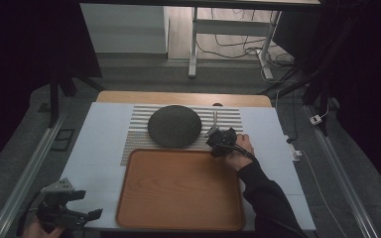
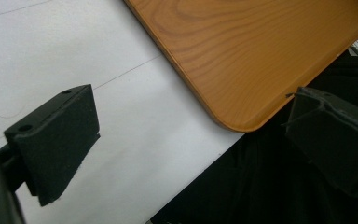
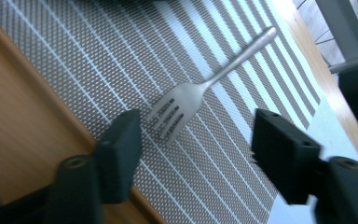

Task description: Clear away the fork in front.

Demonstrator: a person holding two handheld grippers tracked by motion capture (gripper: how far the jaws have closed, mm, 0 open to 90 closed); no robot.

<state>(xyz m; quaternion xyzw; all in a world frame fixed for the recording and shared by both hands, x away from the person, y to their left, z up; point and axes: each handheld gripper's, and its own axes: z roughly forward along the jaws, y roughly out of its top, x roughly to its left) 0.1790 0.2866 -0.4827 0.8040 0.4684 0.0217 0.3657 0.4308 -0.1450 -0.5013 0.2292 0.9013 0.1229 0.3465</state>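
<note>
- Left gripper [image 1: 87, 206]: black, two-jawed, hand-held, at about 7 o'clock off the table's near-left corner. In the left gripper view its jaws stand wide apart with nothing between them, looking over white tabletop [image 2: 74, 56] and the near corner of the tray. Judged idle.
- Rectangular wooden tray with rounded corners, orange-brown [image 1: 144, 208]: lies at 6 o'clock on the table, bare inside. Its far rim touches or overlaps the near edge of the mat.
- Striped woven placemat, grey and white [image 1: 139, 131]: lies at 12 o'clock from the tray, flat on the tabletop.
- Round dark woven disc, possibly a coaster or lid [image 1: 174, 126]: rests on the mat at roughly 11 o'clock from the fork, apart from it.
- Slim silver metal fork [image 3: 205, 86]: lies flat on the mat, tines toward the tray, handle pointing away to 12 o'clock in the high view [image 1: 214, 124]. Not lifted, not gripped.
- Right gripper [image 3: 196, 140]: black, two-jawed, hand-held, just off the tray's far-right corner, at 1 o'clock on the table. Jaws wide and empty, straddling the tines without clear contact.
- Step in hand, as judged: approach for a pick of the fork, likely bound for the tray.
- Next move calls for: lowering to the mat, centring on the fork's neck, closing squarely so the thin metal does not slip or pivot.
</note>
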